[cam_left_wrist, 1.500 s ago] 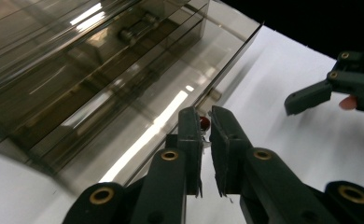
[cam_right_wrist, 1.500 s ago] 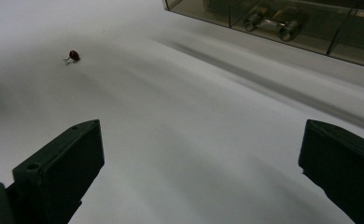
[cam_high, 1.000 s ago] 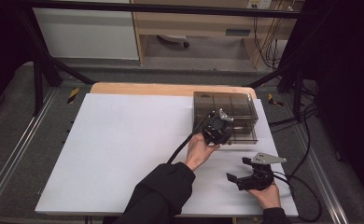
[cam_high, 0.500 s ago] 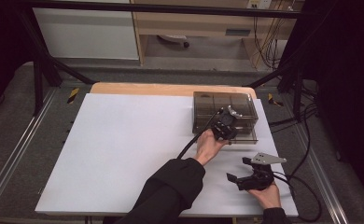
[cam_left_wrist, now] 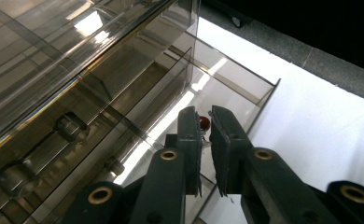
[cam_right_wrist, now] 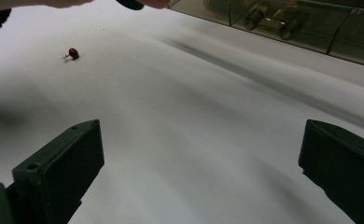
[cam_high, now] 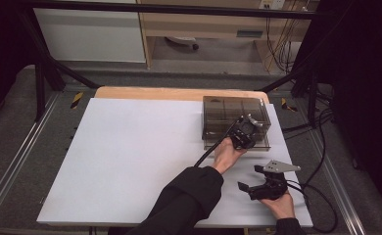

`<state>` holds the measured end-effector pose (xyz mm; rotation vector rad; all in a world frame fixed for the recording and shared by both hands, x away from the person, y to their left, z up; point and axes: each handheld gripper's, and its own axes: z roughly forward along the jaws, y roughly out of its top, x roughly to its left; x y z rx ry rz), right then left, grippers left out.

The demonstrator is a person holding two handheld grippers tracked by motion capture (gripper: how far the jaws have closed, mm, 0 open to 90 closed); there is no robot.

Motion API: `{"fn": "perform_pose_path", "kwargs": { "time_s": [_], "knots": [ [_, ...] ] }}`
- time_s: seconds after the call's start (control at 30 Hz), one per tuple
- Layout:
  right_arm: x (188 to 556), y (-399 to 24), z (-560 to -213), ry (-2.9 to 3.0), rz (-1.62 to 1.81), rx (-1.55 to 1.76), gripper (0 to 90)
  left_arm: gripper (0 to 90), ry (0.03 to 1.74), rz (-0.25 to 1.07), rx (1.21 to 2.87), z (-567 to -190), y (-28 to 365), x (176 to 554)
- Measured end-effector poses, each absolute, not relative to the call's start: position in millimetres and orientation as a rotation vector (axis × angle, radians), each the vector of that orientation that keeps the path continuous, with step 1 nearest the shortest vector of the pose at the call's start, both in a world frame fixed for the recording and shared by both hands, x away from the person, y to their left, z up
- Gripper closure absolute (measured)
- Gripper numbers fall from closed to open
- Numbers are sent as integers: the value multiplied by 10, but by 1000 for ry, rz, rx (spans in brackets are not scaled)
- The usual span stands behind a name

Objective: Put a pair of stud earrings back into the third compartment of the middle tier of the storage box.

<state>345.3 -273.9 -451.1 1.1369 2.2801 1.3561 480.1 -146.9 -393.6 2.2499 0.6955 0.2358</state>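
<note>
Left gripper pinching a small red bead over the smoky drawer box's open compartment, right gripper spread idle over the surface; next: lower, release inside the divider.

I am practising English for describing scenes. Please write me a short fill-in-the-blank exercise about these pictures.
1. The left gripper pinches a small ____ bead between its fingers.
2. The right gripper has its fingers wide ____.
3. A second red bead lies on the ____ table surface.
4. The left gripper is over the smoky clear ____ organizer.

Missing words: red; open; white; drawer
</note>
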Motion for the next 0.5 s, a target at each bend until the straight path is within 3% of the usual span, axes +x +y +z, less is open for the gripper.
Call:
{"fn": "perform_pose_path", "kwargs": {
  "time_s": [0.13,0.5],
  "knots": [
    [3455,-2743,-4507,2281,1358,1135,6,783,706,235,2256,-3966,-1478,4820],
    [3453,-2741,-4509,2282,1359,1138,7,538,710,228,2242,-3805,-1309,4730]
  ]
}}
